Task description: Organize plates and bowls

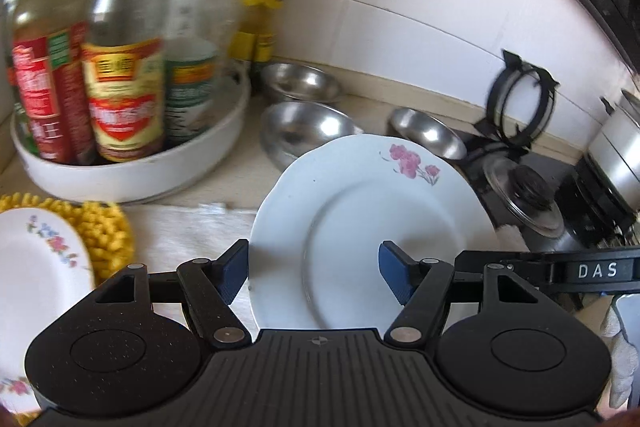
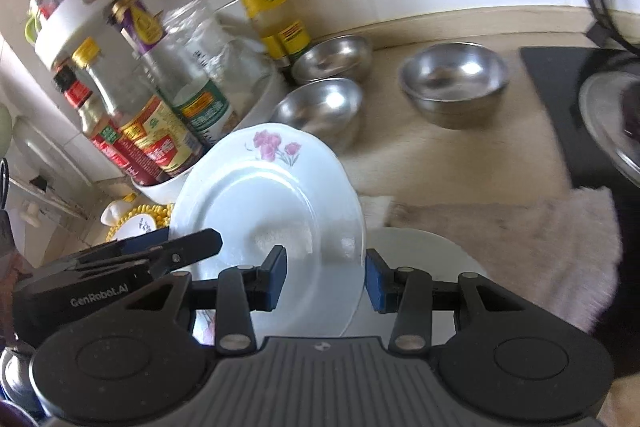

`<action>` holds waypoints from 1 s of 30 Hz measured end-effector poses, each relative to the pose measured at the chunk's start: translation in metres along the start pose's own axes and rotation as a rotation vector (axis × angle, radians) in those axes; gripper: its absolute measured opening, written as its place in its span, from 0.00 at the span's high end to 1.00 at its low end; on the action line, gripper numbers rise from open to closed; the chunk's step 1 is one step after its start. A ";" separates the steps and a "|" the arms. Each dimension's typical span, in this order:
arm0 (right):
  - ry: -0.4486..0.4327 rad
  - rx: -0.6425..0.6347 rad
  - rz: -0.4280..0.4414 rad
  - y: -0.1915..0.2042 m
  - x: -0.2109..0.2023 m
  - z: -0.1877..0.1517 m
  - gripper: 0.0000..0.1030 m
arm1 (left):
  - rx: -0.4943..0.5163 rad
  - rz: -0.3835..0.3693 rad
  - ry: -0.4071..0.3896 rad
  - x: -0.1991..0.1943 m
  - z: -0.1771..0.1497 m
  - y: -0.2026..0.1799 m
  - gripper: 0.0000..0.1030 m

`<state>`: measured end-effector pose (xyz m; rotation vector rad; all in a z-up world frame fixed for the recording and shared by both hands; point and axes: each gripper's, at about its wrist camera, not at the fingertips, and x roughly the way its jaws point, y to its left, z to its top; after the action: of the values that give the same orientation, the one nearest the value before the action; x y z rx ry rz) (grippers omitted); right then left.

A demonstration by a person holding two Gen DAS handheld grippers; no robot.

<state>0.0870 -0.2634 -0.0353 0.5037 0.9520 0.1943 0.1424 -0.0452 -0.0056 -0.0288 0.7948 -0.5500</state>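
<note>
Nearest to us, at the bottom of the left wrist view, the left gripper stands about half open around the left edge of a white plate with pink flowers. Its left pad sits just beside the rim and its right pad lies over the plate's face. We cannot tell whether either pad presses on the plate.

In the right wrist view the right gripper grasps the same plate at its right edge. Its jaws stand partly apart, one pad across the face and the other against the rim. The plate is tilted up off the counter, in the lower middle of both frames.

At lower left of the left view a second floral plate rests on a yellow mat. Beyond the held plate, three steel bowls sit on the beige counter at mid-frame.

To the upper left a round white tray carries sauce bottles. At the far right stands a dark stove.
</note>
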 end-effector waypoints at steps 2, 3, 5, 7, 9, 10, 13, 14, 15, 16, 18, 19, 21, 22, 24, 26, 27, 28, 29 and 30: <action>-0.010 0.011 -0.007 -0.012 -0.011 -0.004 0.38 | 0.021 -0.006 0.001 0.002 -0.004 -0.016 0.27; -0.012 0.014 -0.010 -0.017 -0.016 -0.006 0.38 | 0.020 -0.007 0.004 0.004 -0.006 -0.021 0.27; -0.018 0.016 -0.014 -0.026 -0.024 -0.009 0.38 | 0.024 -0.007 0.014 0.006 -0.010 -0.032 0.27; -0.021 0.020 -0.014 -0.034 -0.032 -0.012 0.38 | 0.028 -0.005 0.020 0.008 -0.014 -0.041 0.27; -0.021 0.020 -0.013 -0.040 -0.037 -0.016 0.38 | 0.026 -0.004 0.027 0.008 -0.019 -0.050 0.27; -0.020 0.020 -0.013 -0.043 -0.040 -0.017 0.38 | 0.029 -0.002 0.031 0.009 -0.022 -0.053 0.27; -0.005 0.020 -0.018 -0.050 -0.043 -0.024 0.38 | 0.029 0.002 0.046 0.011 -0.030 -0.061 0.27; 0.000 0.021 -0.022 -0.052 -0.044 -0.026 0.38 | 0.028 0.004 0.053 0.011 -0.033 -0.063 0.27; 0.006 0.018 -0.025 -0.054 -0.043 -0.029 0.38 | 0.025 0.008 0.058 0.012 -0.035 -0.064 0.26; 0.010 0.020 -0.027 -0.055 -0.043 -0.031 0.38 | 0.024 0.012 0.064 0.013 -0.037 -0.065 0.26; 0.020 0.015 -0.036 -0.056 -0.040 -0.034 0.38 | 0.025 0.019 0.072 0.015 -0.041 -0.067 0.26; 0.025 0.009 -0.042 -0.055 -0.037 -0.036 0.38 | 0.021 0.026 0.076 0.017 -0.042 -0.066 0.26; 0.034 -0.010 -0.052 -0.054 -0.032 -0.038 0.38 | 0.017 0.040 0.084 0.020 -0.045 -0.065 0.26; 0.037 -0.014 -0.058 -0.053 -0.029 -0.039 0.38 | 0.011 0.044 0.087 0.021 -0.046 -0.064 0.26; 0.038 -0.029 -0.070 -0.051 -0.024 -0.041 0.38 | 0.011 0.050 0.089 0.022 -0.048 -0.063 0.26; 0.041 -0.033 -0.075 -0.051 -0.020 -0.041 0.38 | 0.003 0.051 0.100 0.025 -0.049 -0.061 0.26; 0.043 -0.034 -0.082 -0.050 -0.019 -0.041 0.38 | -0.002 0.046 0.106 0.027 -0.050 -0.060 0.26; 0.041 -0.042 -0.091 -0.050 -0.018 -0.042 0.37 | -0.010 0.041 0.110 0.028 -0.051 -0.058 0.26; 0.042 -0.055 -0.101 -0.048 -0.017 -0.042 0.37 | -0.016 0.036 0.112 0.030 -0.052 -0.057 0.26; 0.041 -0.068 -0.114 -0.046 -0.016 -0.042 0.36 | -0.019 0.031 0.114 0.031 -0.053 -0.056 0.27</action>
<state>0.0408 -0.2956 -0.0669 0.3831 1.0081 0.1335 0.0985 -0.0984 -0.0510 -0.0027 0.9104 -0.5175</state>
